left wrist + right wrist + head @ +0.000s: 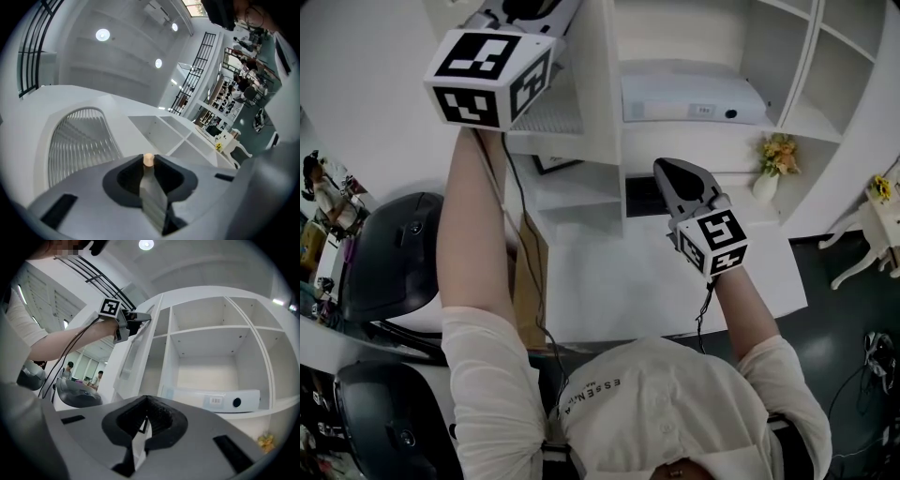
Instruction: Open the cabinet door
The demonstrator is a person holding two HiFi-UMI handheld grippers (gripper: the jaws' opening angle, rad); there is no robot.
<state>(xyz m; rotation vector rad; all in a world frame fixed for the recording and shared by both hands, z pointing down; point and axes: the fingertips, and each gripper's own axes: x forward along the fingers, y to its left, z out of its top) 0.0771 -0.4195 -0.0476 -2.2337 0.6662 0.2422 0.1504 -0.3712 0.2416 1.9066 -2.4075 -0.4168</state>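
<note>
The white cabinet door (586,84), with a slatted panel (551,111), stands swung out from the open shelving (703,37). My left gripper (523,9) reaches up to the door's top edge. In the left gripper view its jaws (148,164) are closed on a thin grey strip with a small tan knob (148,159) at the tip. The right gripper view shows that gripper (137,318) clamped on the door (136,357). My right gripper (667,169) hovers lower, in front of the shelves, shut and empty (146,401).
A white box-shaped device (694,98) lies on a shelf, with a small vase of flowers (773,164) to its right. A white desk top (675,281) runs below the shelves. Black chairs (394,253) stand at the left. People (70,367) are in the background.
</note>
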